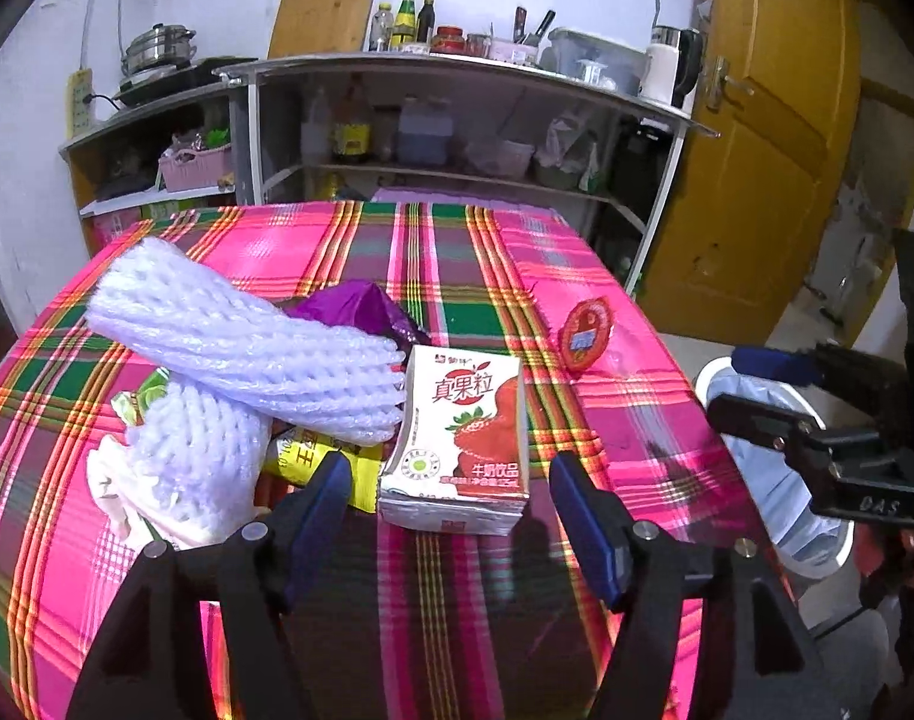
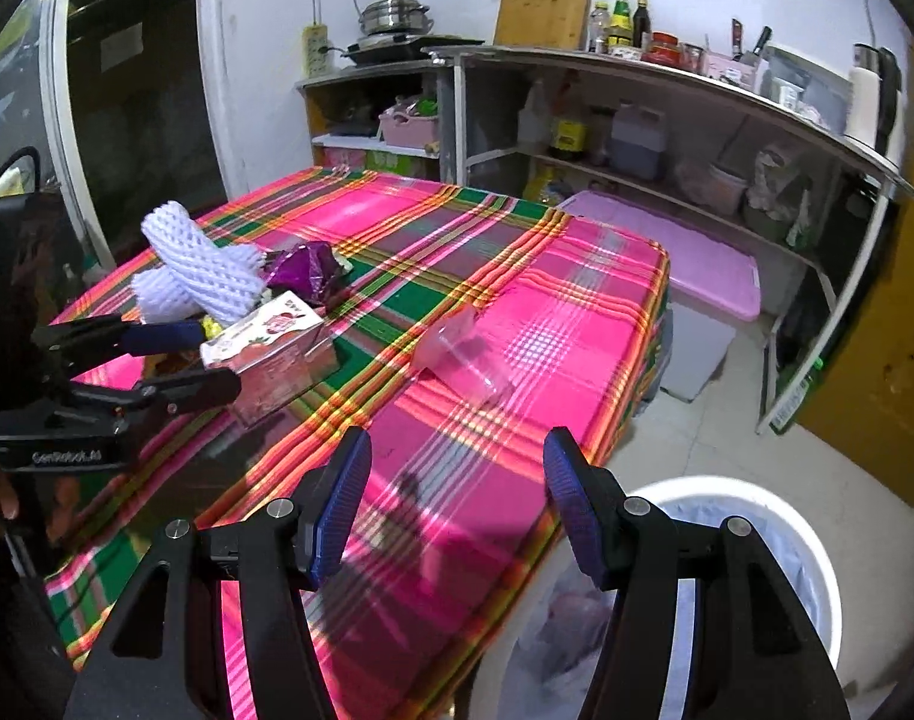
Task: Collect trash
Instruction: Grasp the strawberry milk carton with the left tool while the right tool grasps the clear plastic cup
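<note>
Left gripper (image 1: 448, 510) is hovering low over the plaid-covered surface (image 1: 457, 252), fingers (image 1: 328, 492) spread wide and released, gripping nothing. The strawberry milk carton (image 1: 457, 444) is lying on the cloth just ahead of them, roughly centred on the gap but not touching the pads.

Trash pile sitting left of the carton: two white foam fruit nets (image 1: 241, 354) crossed one over the other, a crumpled purple wrapper (image 1: 361, 306) behind, a yellow packet (image 1: 331, 459) underneath, partly hidden.

A clear plastic cup with a red lid (image 1: 586, 333) is lying on its side, well apart to the right of the carton.

Right gripper (image 2: 457, 504) is pointing over the near corner of the surface, fingers (image 2: 343, 504) parted and empty, the cup (image 2: 463, 354) lying ahead of them.

White bin (image 2: 775, 516) with a liner is standing on the floor below the surface's edge, under the right finger.
</note>
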Tool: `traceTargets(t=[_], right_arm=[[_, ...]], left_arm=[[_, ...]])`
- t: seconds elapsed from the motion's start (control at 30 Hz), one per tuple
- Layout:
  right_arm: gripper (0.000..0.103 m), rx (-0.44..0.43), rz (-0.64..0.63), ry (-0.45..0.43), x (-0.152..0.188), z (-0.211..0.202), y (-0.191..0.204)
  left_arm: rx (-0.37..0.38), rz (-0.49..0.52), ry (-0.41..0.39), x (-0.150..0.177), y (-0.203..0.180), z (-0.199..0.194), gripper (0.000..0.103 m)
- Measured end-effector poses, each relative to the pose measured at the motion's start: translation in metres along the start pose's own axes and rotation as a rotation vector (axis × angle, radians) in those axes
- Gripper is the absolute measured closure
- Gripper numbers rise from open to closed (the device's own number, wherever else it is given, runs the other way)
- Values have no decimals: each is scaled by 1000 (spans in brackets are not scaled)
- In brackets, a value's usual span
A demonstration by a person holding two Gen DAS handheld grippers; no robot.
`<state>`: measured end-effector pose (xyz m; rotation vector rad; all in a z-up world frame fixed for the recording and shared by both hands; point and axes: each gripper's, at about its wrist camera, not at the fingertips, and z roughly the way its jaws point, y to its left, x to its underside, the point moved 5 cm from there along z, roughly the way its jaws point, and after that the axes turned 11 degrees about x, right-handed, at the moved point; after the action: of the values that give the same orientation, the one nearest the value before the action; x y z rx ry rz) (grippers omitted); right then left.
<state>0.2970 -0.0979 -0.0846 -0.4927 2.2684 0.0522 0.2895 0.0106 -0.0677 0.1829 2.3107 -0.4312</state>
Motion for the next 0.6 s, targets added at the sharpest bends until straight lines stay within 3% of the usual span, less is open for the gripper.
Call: traceTargets(t=[0.27,0.4,0.6], right_arm=[[42,-6,-50,31,-12,34,0],[43,-16,-60,46,-20,47,1],[43,-35,-58,71,-25,63,4]], left_arm=[[-1,-23,33,-1,7,10,35],[6,-36,47,-1,9,14,48],[30,-48,26,0,10,10,48]])
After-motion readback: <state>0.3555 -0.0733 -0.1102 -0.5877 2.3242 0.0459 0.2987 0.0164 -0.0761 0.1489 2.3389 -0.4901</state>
